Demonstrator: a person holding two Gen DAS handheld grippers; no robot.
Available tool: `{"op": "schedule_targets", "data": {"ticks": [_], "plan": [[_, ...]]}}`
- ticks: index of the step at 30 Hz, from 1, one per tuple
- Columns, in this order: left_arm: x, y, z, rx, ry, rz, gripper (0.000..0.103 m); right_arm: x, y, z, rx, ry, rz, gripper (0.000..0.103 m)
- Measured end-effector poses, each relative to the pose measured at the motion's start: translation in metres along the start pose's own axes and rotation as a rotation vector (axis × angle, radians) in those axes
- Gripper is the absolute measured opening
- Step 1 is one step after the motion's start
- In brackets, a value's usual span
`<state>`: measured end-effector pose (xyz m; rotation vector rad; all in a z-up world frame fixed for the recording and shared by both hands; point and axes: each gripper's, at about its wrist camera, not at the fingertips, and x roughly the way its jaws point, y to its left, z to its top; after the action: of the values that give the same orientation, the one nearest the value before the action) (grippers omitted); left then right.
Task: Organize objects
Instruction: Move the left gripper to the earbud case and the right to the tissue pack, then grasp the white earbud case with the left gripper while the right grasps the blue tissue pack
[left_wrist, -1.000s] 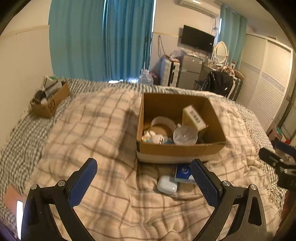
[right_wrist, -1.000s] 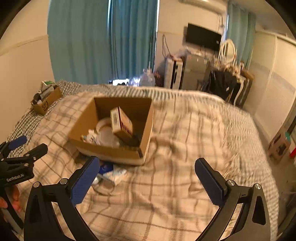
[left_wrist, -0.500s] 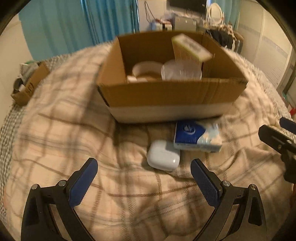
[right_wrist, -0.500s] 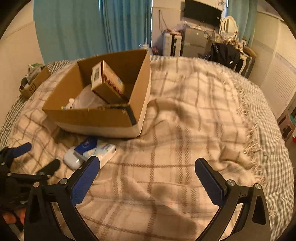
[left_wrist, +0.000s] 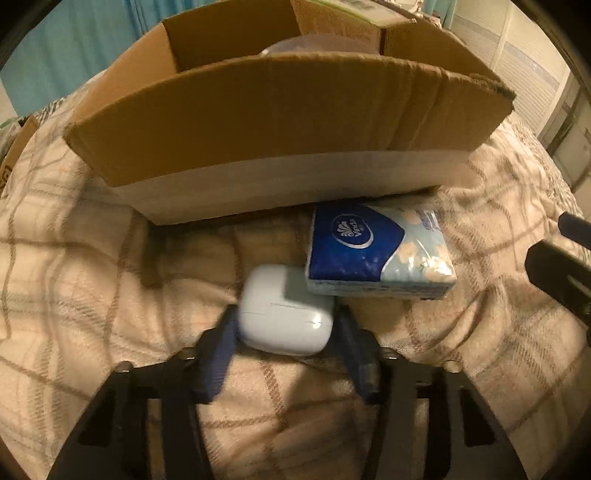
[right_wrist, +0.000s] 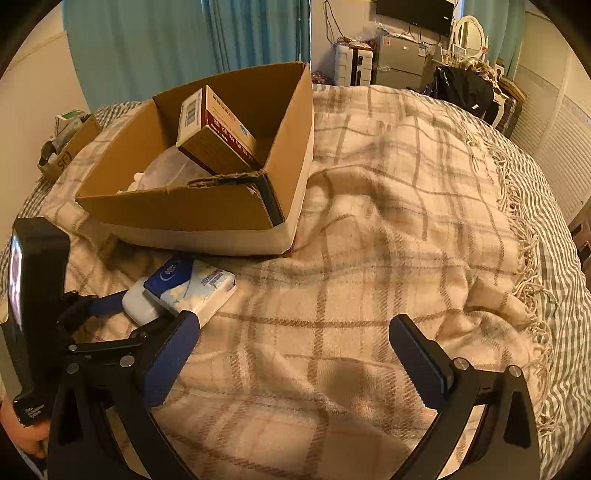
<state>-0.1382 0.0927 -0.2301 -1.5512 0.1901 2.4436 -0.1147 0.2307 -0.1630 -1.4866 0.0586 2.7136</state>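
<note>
A white earbud case (left_wrist: 284, 312) lies on the plaid blanket in front of the open cardboard box (left_wrist: 280, 122). My left gripper (left_wrist: 286, 325) is closed around the case, its blue pads against both sides. A blue tissue pack (left_wrist: 376, 251) rests partly on the case's far right corner. In the right wrist view the left gripper (right_wrist: 131, 314) holds the case (right_wrist: 136, 306) beside the tissue pack (right_wrist: 195, 291). My right gripper (right_wrist: 295, 354) is open and empty above the blanket. The box (right_wrist: 207, 221) holds a brown carton (right_wrist: 218, 129) and a clear container (right_wrist: 166, 170).
A small cardboard box (right_wrist: 68, 144) with items sits at the bed's far left. The plaid blanket (right_wrist: 388, 221) spreads right to a fringed edge. Curtains, a fridge and a TV stand beyond the bed.
My left gripper moved down and forward to the earbud case and closed from wide open onto its sides. The right gripper came lower and nearer the blanket, still open.
</note>
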Motion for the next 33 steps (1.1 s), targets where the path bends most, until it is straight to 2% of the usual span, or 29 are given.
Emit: {"op": "schedule_targets", "data": {"ticks": [8, 13, 17, 19, 21, 25, 30, 33], "plan": [[-0.046, 0.025, -0.017, -0.083, -0.074, -0.067, 0.051, -0.013, 0.002, 0.000, -0.009, -0.032, -0.014, 0.102], [-0.075, 0.040, -0.025, -0.111, -0.129, -0.027, 0.051, -0.027, 0.015, 0.006, -0.045, -0.024, -0.031, 0.102], [-0.084, 0.076, -0.015, -0.155, -0.162, 0.031, 0.051, -0.029, 0.041, 0.022, -0.050, -0.006, 0.018, 0.102], [-0.085, 0.089, -0.013, -0.175, -0.173, 0.050, 0.051, -0.019, 0.051, 0.028, -0.016, -0.012, 0.044, 0.102], [-0.084, 0.100, -0.013, -0.194, -0.168, 0.030, 0.051, 0.004, 0.062, 0.028, 0.004, 0.046, 0.061, 0.102], [-0.076, 0.109, -0.019, -0.242, -0.158, 0.009, 0.051, 0.037, 0.075, 0.020, -0.017, 0.130, 0.043, 0.102], [-0.071, 0.113, -0.023, -0.265, -0.144, 0.000, 0.051, 0.045, 0.093, 0.025, -0.076, 0.111, 0.073, 0.101], [-0.071, 0.113, -0.025, -0.266, -0.156, -0.003, 0.051, 0.065, 0.103, 0.025, -0.099, 0.141, 0.044, 0.091]]}}
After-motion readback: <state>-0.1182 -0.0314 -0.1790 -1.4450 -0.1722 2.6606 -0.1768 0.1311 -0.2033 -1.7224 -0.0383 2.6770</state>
